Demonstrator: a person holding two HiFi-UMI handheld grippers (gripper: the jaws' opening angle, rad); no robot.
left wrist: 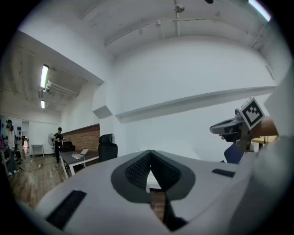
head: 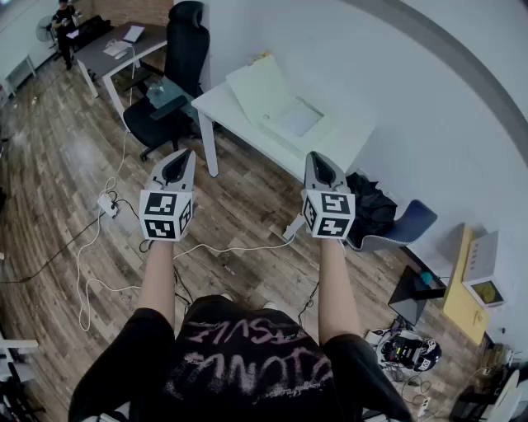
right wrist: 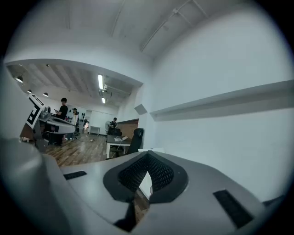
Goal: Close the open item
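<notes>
A pale flat case [head: 276,105] lies on the white table [head: 223,105] ahead of me, its lid folded back and open. Both grippers are held up over the wooden floor, short of the table and apart from the case. My left gripper [head: 183,155] points at the table's near left corner, its jaws closed together with nothing in them [left wrist: 149,153]. My right gripper [head: 317,157] points at the table's front edge, jaws also together and empty [right wrist: 148,155]. Each gripper shows in the other's view: the right gripper [left wrist: 239,126], the left gripper [right wrist: 39,114].
A black office chair [head: 177,58] stands left of the table. Behind it is a grey desk [head: 111,51] with a person [head: 63,25] beyond. White cables [head: 99,247] trail across the floor. A black bag [head: 373,206] and blue chair [head: 404,227] sit at the right.
</notes>
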